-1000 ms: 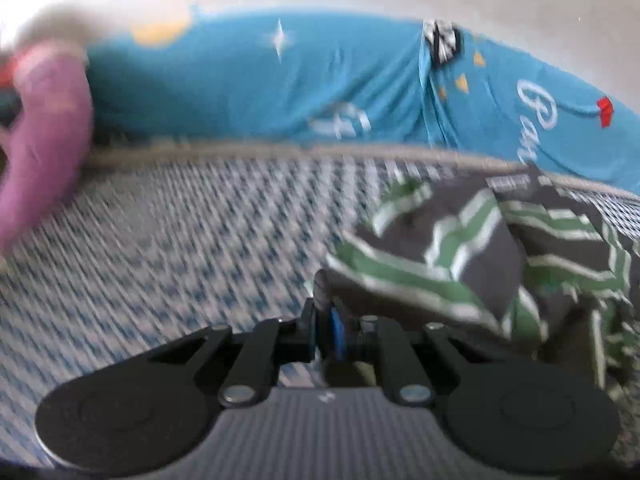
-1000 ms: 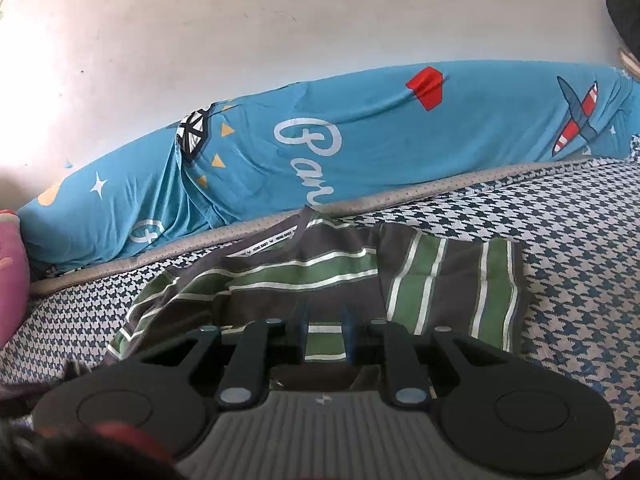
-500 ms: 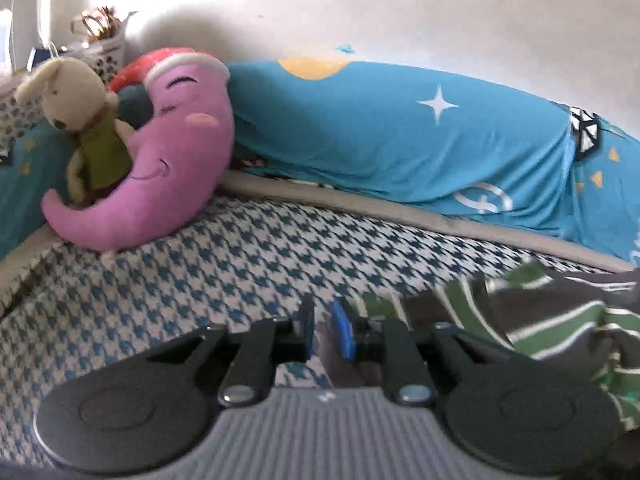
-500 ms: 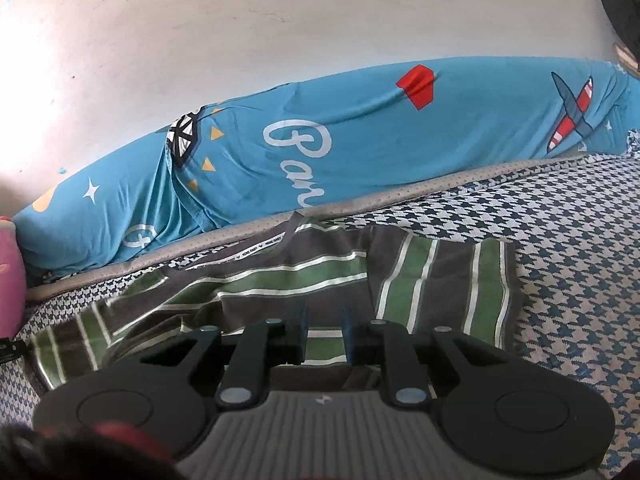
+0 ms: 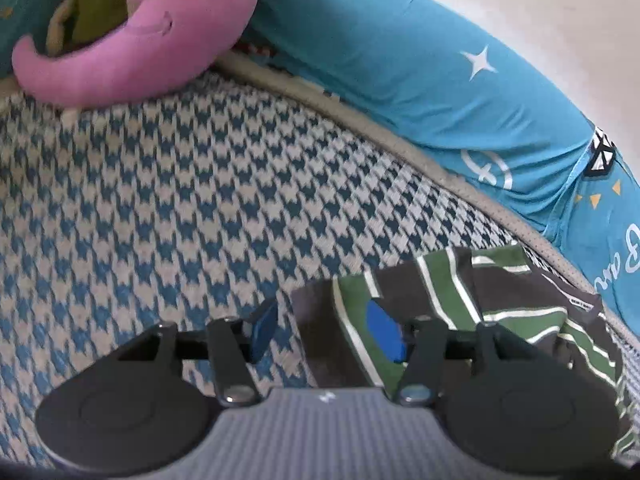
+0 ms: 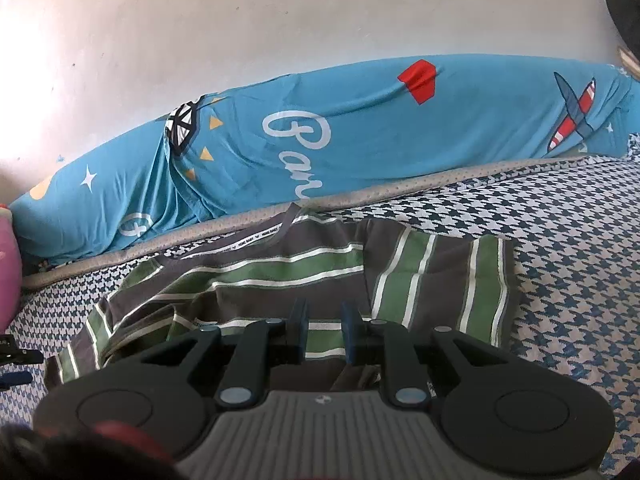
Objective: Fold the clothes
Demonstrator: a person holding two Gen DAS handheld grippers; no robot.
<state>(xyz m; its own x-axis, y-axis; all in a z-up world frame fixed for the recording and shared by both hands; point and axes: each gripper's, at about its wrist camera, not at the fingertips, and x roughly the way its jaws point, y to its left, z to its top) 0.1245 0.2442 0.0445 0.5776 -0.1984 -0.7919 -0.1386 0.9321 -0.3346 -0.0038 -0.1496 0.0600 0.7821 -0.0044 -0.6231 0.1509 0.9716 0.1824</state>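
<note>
The left gripper (image 5: 326, 332) has its fingers spread wide over the striped shirt's (image 6: 304, 268) sleeve edge, gripping nothing. The right gripper (image 6: 323, 330) holds its fingers slightly apart, low over the shirt's hem; whether they pinch cloth is unclear. The shirt lies partly folded on the houndstooth bed (image 5: 192, 200), near a blue bolster (image 6: 360, 148). A pink plush (image 5: 132, 56) sits well apart.

The plush rabbit (image 5: 92, 4) is cut off at the top edge and blurred, while the right claw (image 6: 323, 330) hides the striped shirt's (image 6: 280, 276) near hem.
</note>
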